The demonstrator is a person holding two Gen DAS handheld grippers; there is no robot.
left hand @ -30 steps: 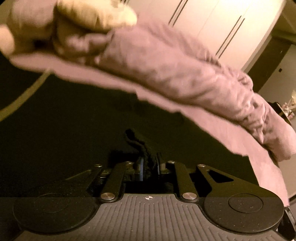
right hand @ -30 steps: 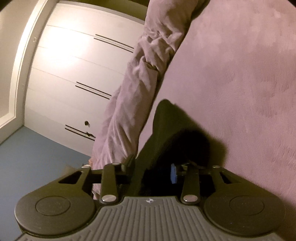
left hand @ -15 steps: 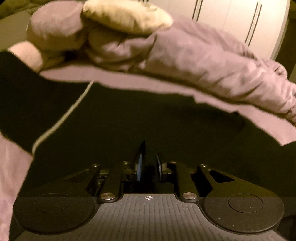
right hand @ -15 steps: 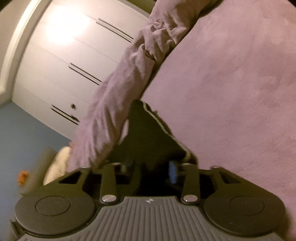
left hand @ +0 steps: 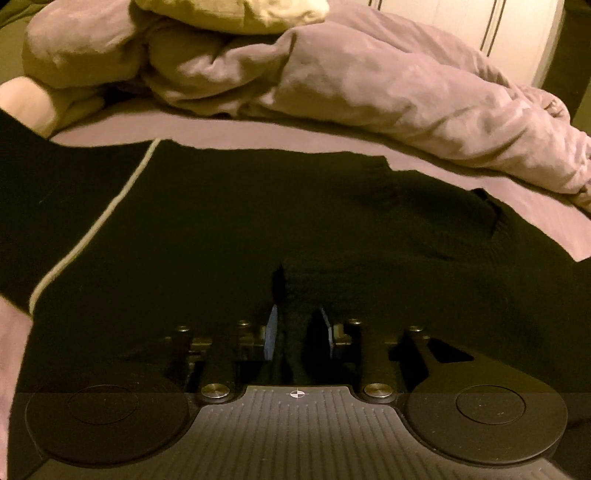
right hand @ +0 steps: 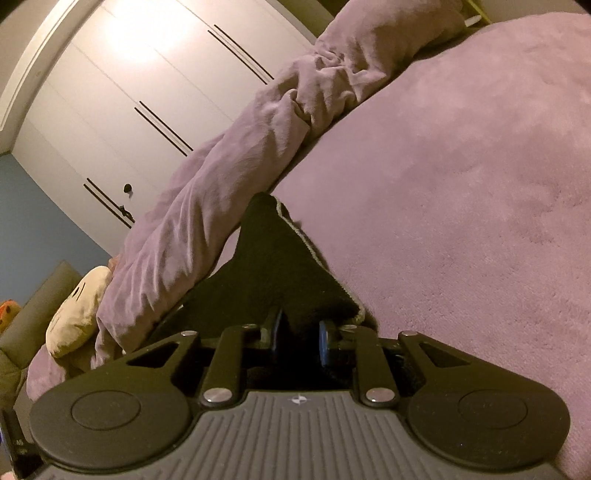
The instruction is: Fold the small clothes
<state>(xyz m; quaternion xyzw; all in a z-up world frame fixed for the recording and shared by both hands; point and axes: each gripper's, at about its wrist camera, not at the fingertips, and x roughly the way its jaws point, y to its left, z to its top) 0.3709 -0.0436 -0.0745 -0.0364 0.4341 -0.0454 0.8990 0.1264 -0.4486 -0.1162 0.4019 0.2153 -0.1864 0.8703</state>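
A black knit garment (left hand: 258, 206) with a thin white stripe (left hand: 110, 210) lies spread across the purple bed in the left wrist view. My left gripper (left hand: 298, 328) sits low over its near edge. Its jaws are opening, narrowly apart, and a raised fold of the black cloth stands loose between them. In the right wrist view a corner of the same black garment (right hand: 273, 258), edged in white, rises in a peak off the bed. My right gripper (right hand: 300, 330) is closing on that corner, with the cloth filling the gap between its pads.
A crumpled purple duvet (left hand: 369, 85) is heaped along the far side of the bed sheet (right hand: 461, 184), with a cream pillow (left hand: 229, 11) on top. A white wardrobe (right hand: 129, 92) stands beyond the bed. A cream plush (right hand: 74, 306) lies by the duvet's end.
The left gripper came down and the garment now lies flat and spread; its jaws parted slightly. The right gripper rolled and narrowed from wide apart onto the garment's corner.
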